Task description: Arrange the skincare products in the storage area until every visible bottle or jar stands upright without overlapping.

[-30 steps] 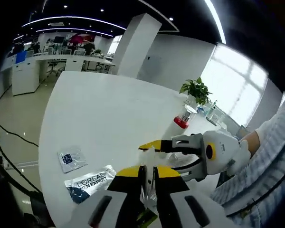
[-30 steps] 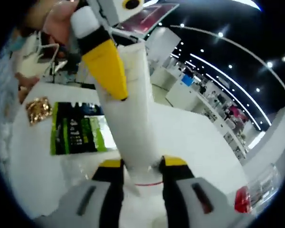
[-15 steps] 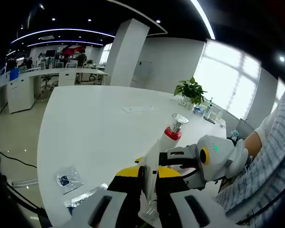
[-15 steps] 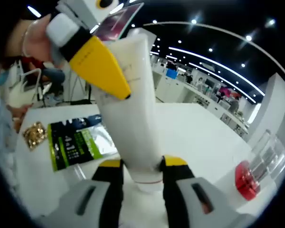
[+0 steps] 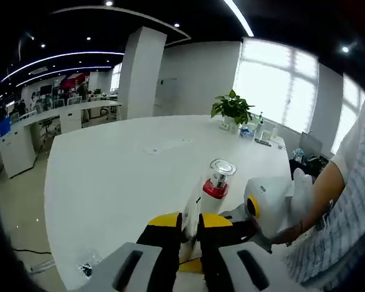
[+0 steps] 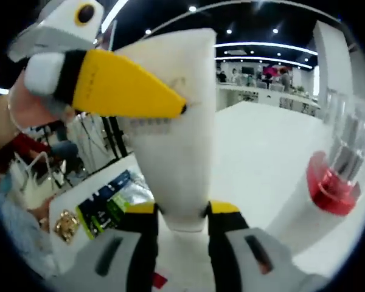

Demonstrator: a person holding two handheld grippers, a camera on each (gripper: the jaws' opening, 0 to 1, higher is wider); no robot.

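Observation:
A white tube (image 6: 170,128) rises between the yellow-tipped jaws of my right gripper (image 6: 181,212), which is shut on its lower end. From the upper left, the left gripper's yellow finger (image 6: 125,88) clamps the tube's flat top. In the left gripper view, my left gripper (image 5: 190,218) is shut on the thin edge of the tube (image 5: 193,205). The right gripper (image 5: 238,214) comes in from the right in a person's hand. A white bottle with a red collar and clear cap (image 5: 216,182) stands upright on the white table (image 5: 109,164) just behind the tube. It is also at the right (image 6: 333,176).
A green sachet (image 6: 109,204) and a gold packet (image 6: 67,223) lie flat on the table at lower left. A small sachet (image 5: 85,267) lies near the table's near edge. A potted plant (image 5: 231,108) and small items stand at the far end. A striped sleeve is at right.
Both grippers keep their hold on the tube. Both views have swung, so the red-collared bottle now looms closer and the sachets have slid toward the lower edge.

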